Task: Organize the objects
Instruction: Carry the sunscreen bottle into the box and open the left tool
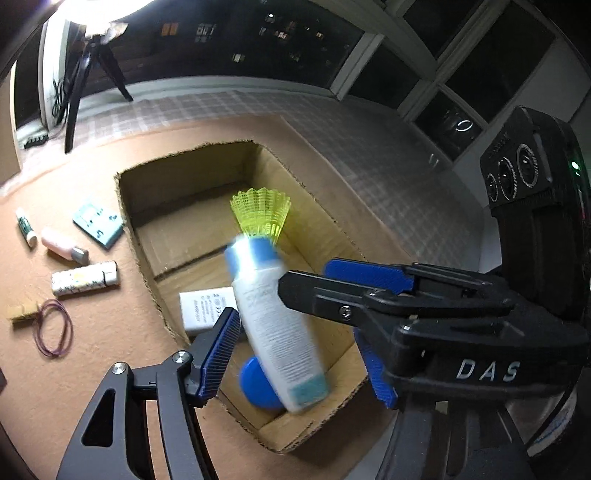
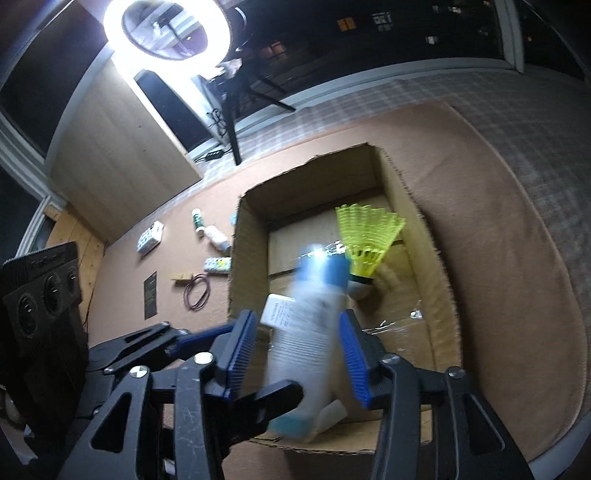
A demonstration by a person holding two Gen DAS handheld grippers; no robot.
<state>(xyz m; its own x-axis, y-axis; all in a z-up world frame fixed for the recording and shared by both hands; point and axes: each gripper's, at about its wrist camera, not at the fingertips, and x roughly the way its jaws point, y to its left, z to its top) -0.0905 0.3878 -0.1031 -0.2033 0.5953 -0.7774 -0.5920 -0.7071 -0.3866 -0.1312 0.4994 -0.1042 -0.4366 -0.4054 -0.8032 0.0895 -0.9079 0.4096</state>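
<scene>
The white bottle (image 1: 275,325) with a blue cap, its print blurred, hung over the cardboard box (image 1: 207,162), loose between the parted left gripper (image 1: 295,354) and right gripper (image 2: 295,354); "DAS" marked one gripper.

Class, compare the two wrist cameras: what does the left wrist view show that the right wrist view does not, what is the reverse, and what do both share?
Only the left wrist view: a blue round lid in the box and a teal booklet beside it. Only the right wrist view: a ring light and a dark card on the mat. Both share: the cardboard box, the blurred white bottle, the yellow shuttlecock and the purple rubber band.
</scene>
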